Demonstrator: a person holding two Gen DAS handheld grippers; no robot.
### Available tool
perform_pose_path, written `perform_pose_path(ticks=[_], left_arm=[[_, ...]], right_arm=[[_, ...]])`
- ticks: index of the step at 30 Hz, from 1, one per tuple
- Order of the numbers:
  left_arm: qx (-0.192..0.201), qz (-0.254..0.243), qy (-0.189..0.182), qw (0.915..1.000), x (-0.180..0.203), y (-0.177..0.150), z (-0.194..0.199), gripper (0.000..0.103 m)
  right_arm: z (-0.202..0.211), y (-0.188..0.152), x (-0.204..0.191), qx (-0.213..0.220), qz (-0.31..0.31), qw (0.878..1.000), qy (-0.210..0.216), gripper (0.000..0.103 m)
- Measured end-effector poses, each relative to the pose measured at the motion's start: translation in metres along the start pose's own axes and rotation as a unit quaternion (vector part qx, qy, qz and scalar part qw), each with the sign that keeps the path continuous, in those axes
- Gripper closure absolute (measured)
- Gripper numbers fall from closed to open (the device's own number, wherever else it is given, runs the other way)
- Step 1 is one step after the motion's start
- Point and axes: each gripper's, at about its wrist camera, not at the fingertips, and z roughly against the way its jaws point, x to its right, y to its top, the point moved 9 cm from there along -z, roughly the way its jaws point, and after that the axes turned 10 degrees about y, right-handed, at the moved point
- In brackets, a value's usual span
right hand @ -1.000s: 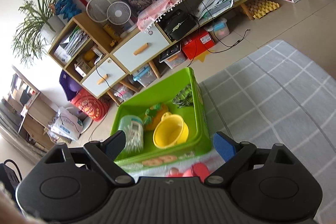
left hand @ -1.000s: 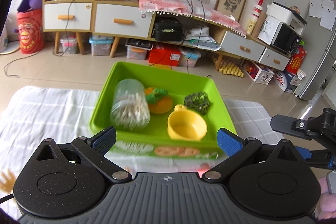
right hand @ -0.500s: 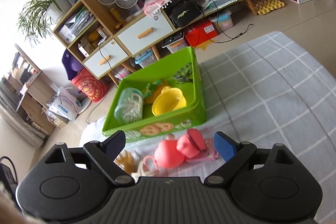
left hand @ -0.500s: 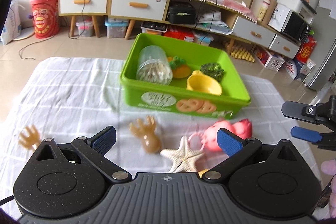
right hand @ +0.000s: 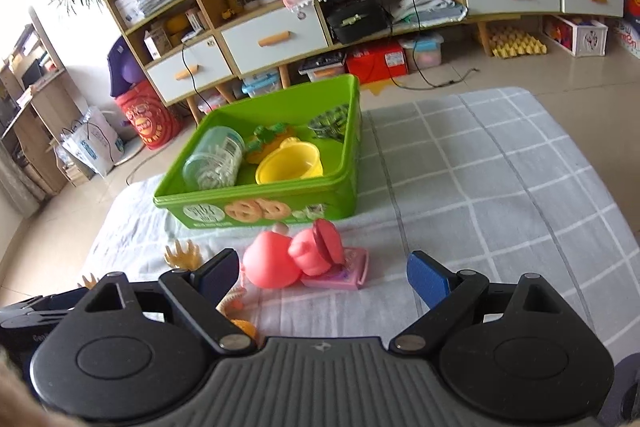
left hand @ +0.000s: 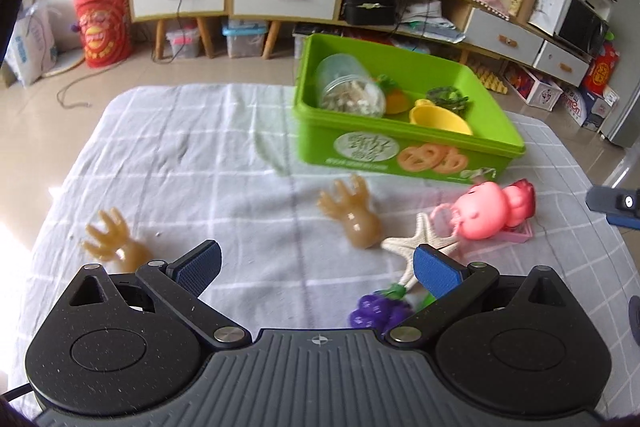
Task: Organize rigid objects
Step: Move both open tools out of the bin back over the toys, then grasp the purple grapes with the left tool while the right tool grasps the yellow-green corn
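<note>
A white cloth with a grey grid (left hand: 192, 163) covers the supporting surface and bears a green biscuit tin (left hand: 404, 153) towards its far side. Near the tin's front wall lie a tan hand-shaped toy (left hand: 354, 215), a pink pig figure (left hand: 486, 215) on a pink flat base (right hand: 340, 273), and a white starfish (left hand: 416, 241) touching a purple grape toy (left hand: 378, 311). A second tan hand-shaped toy (left hand: 114, 241) lies well apart at the left.
</note>
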Motion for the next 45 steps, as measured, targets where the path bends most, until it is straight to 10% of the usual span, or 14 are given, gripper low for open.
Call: perform_pose_path(ticks=[24, 45], left_arm=[[-0.049, -0.107, -0.077, 0.9901, 0.020, -0.045, -0.013, 0.005], [-0.064, -0.123, -0.111, 0.9842, 0.029, -0.053, -0.019, 0.039]], right_arm=[[-0.045, -0.053, -0.030, -0.133, 0.059, 0.989, 0.036, 0.039], [-0.092, -0.079, -0.076, -0.197, 0.071, 0.973, 0.099, 0.038]])
